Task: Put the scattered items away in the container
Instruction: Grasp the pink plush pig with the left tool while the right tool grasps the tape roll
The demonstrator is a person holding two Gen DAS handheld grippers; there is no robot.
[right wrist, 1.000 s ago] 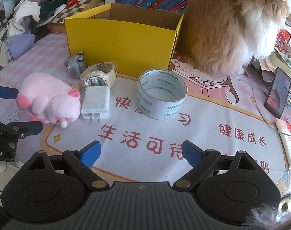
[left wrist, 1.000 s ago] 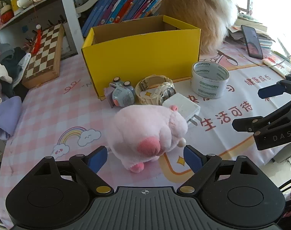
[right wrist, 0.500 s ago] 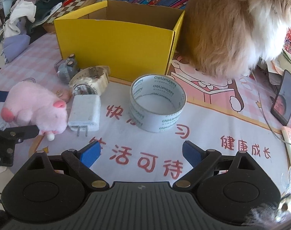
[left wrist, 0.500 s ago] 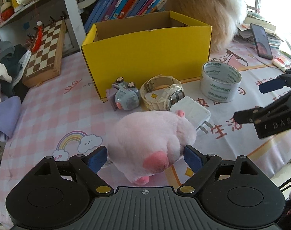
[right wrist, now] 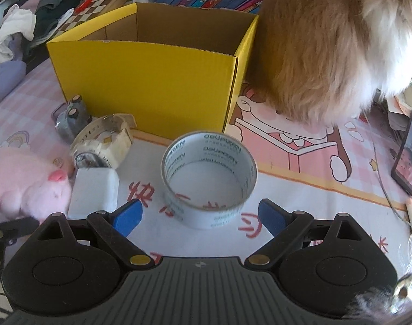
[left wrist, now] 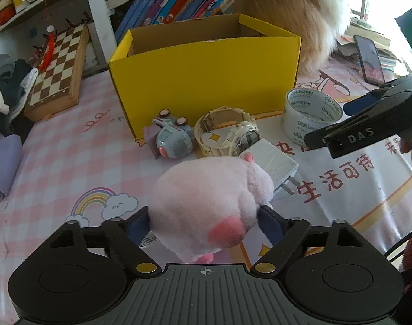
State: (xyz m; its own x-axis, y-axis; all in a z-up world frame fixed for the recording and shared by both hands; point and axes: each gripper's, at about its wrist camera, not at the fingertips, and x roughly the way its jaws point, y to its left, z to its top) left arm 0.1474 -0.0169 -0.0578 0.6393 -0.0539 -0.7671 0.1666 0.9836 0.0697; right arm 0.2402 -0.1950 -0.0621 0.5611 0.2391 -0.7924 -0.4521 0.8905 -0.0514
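Observation:
A pink plush pig (left wrist: pixel 208 205) sits between the blue pads of my left gripper (left wrist: pixel 203 223), which press its sides. The open yellow box (left wrist: pixel 206 73) stands behind, apparently empty. In front of it lie a small grey toy (left wrist: pixel 173 140), a cream watch (left wrist: pixel 227 135), a white charger (left wrist: pixel 271 162) and a clear tape roll (left wrist: pixel 310 113). My right gripper (right wrist: pixel 200 214) is open, its pads either side of the near edge of the tape roll (right wrist: pixel 208 181). The right wrist view also shows the box (right wrist: pixel 149 84), the watch (right wrist: pixel 103 140), the charger (right wrist: pixel 95 192) and the pig (right wrist: pixel 24 178).
A fluffy orange cat (right wrist: pixel 333 43) sits against the box's right side. A phone (right wrist: pixel 408 159) and a cable lie on the right. A chessboard (left wrist: pixel 59 67) and clothes (left wrist: pixel 5 86) are on the left, with books (left wrist: pixel 179 0) behind the box.
My left gripper moved forward and closed on the plush pig. My right gripper moved forward to the tape roll, still open.

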